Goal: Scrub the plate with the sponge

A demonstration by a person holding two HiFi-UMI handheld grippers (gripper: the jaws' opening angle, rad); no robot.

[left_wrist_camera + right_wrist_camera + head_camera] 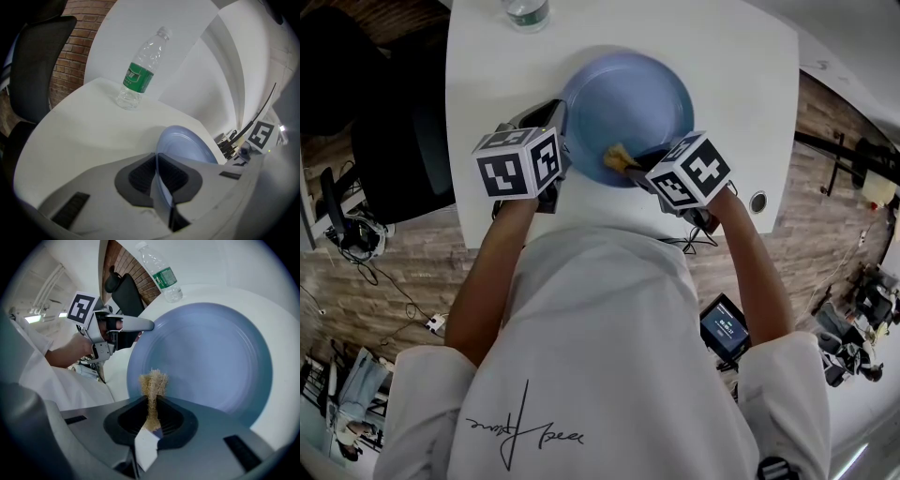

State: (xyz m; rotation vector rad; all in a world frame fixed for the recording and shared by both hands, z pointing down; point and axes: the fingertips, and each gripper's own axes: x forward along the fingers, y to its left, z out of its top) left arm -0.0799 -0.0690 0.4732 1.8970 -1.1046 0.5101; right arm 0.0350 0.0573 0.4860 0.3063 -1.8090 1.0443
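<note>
A: What's in the right gripper (151,417)?
B: Its jaws are squeezed on a tan, fibrous sponge (153,383). The frayed end pokes out against the near inner side of the blue plate (206,357).
A: And the left gripper (159,174)?
B: Clamped on the plate's left rim, thin edge caught between both pads.
A: Where's the plate?
B: Over the white table (727,66), just ahead of the person.
A: Beyond it?
B: A clear water bottle (140,70) with a green label stands upright near the far edge. A dark chair (37,65) stands off the table's left side.
</note>
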